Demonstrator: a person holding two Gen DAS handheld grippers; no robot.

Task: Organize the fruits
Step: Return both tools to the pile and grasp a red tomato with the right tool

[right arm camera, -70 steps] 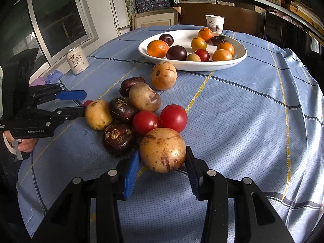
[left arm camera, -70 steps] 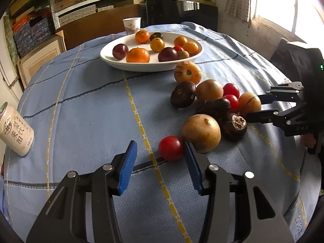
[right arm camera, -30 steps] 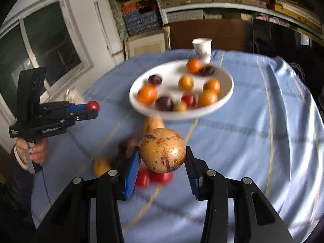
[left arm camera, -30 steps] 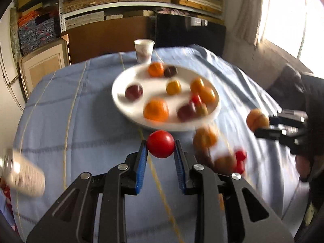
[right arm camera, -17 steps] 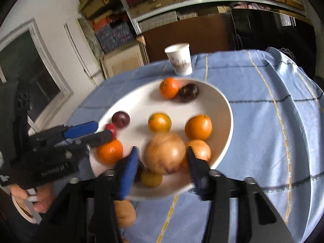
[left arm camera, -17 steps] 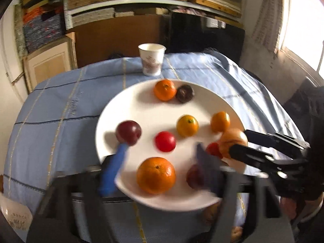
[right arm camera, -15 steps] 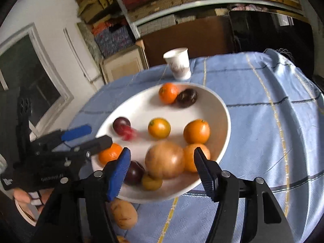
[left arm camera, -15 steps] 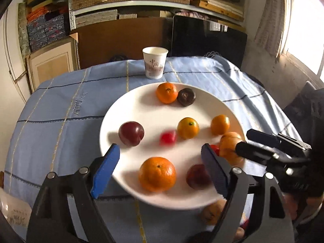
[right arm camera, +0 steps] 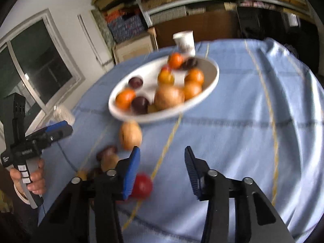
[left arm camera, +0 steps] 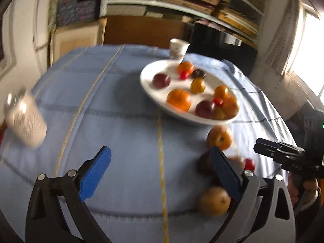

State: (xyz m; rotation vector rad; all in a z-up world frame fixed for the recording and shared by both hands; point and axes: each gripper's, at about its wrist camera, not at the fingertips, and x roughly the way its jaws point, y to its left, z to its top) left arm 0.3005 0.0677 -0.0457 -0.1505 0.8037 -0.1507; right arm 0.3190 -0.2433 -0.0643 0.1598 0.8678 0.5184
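The white plate (left arm camera: 145, 85) holds several oranges, plums and small tomatoes, among them a red tomato (left arm camera: 183, 75). My left gripper (left arm camera: 161, 170) hangs over bare cloth short of the plate, its jaws opening wide with nothing between them. Loose fruit lies to its right: a tan fruit (left arm camera: 219, 137), a dark one (left arm camera: 204, 164), a red tomato (left arm camera: 249, 164) and another tan fruit (left arm camera: 214, 200). In the right wrist view a big tan fruit (right arm camera: 169, 97) rests on the plate (right arm camera: 212, 81). My right gripper (right arm camera: 162, 172) is closing with nothing between its jaws; a red tomato (right arm camera: 142, 186) lies behind its left finger.
A paper cup (left arm camera: 178, 48) stands just behind the plate. A drink can (left arm camera: 24, 119) is at the table's left edge. The blue tablecloth (right arm camera: 253, 131) drops off at the right. A person's hand (right arm camera: 30, 180) holds the left gripper (right arm camera: 58, 130). Shelves and a window lie beyond.
Both grippers let go of their fruit on the plate, the left a red tomato, the right a tan fruit. Both have pulled back toward the loose fruit. The right jaws have narrowed.
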